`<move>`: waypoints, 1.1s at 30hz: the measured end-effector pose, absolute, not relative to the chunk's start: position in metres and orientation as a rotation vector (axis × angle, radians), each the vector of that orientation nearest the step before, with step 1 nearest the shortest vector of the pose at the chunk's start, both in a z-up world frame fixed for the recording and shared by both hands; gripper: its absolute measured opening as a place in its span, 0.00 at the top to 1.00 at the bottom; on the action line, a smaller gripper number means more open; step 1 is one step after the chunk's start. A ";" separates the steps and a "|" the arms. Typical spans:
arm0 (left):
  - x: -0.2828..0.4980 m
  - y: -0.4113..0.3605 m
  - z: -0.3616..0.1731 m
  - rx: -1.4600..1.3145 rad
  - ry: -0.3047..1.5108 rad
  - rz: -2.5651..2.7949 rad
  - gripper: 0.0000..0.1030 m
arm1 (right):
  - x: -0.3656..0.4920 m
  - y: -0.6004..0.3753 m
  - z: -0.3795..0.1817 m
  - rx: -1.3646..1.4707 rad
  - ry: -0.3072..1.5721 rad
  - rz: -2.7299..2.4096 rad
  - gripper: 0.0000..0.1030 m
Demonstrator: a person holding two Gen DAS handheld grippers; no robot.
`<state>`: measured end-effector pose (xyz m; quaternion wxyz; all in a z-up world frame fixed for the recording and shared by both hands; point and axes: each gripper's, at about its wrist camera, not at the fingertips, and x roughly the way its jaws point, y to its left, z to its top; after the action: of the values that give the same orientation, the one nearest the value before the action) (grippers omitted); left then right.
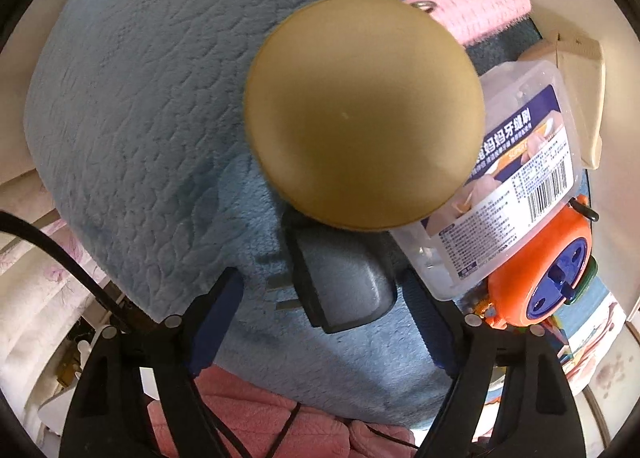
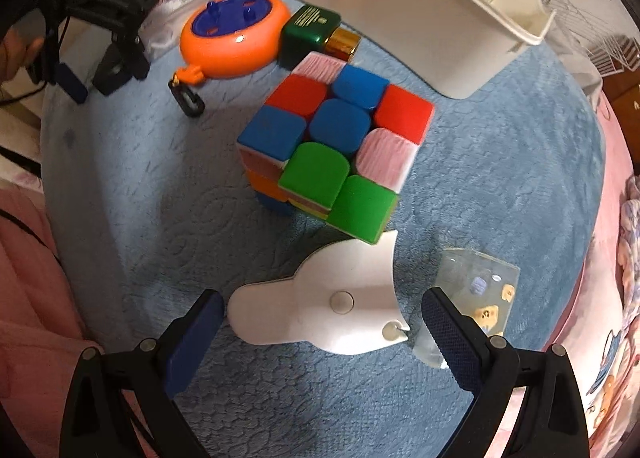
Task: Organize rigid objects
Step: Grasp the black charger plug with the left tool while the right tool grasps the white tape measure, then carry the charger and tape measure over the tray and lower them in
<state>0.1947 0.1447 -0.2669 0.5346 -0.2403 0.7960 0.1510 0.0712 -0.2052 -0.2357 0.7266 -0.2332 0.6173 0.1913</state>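
Note:
In the left wrist view a grey plug adapter (image 1: 344,282) with two metal prongs lies on the blue fleece blanket (image 1: 140,117), partly under a round gold disc (image 1: 360,109). My left gripper (image 1: 324,298) is open around the adapter, its blue pads not pressing on it. In the right wrist view a flat white plastic piece (image 2: 328,302) lies between the blue pads of my open right gripper (image 2: 324,326). Just beyond it stands a scrambled puzzle cube (image 2: 336,141). The left gripper (image 2: 94,81) shows at the upper left.
A clear labelled box (image 1: 512,173), an orange round reel with a blue centre (image 1: 536,278) (image 2: 236,37), a pink roller (image 1: 476,1), a green and gold box (image 2: 312,33), a clear block (image 2: 476,290) and a white bin (image 2: 400,9) crowd the blanket. Pink bedding (image 2: 24,278) surrounds it.

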 end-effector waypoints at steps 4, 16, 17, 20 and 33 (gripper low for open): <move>0.206 0.138 -0.268 -0.556 1.898 0.344 0.25 | 0.070 -0.199 -0.243 -0.550 1.361 0.434 0.03; 0.223 0.130 -0.266 -0.576 1.871 0.328 0.41 | 0.072 -0.200 -0.245 -0.469 1.383 0.438 0.15; 0.222 0.131 -0.266 -0.584 1.868 0.326 0.41 | 0.071 -0.200 -0.245 -0.466 1.384 0.432 0.15; 0.209 0.139 -0.267 -0.602 1.859 0.317 0.41 | 0.071 -0.205 -0.243 -0.456 1.388 0.414 0.16; 0.146 0.157 -0.260 -0.603 1.835 0.279 0.41 | 0.027 -0.203 -0.243 -0.410 1.410 0.383 0.16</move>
<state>0.1461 0.1571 -0.2597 0.5603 -0.2560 0.7787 0.1185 0.0272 -0.2027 -0.2429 0.7257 -0.1860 0.6393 0.1734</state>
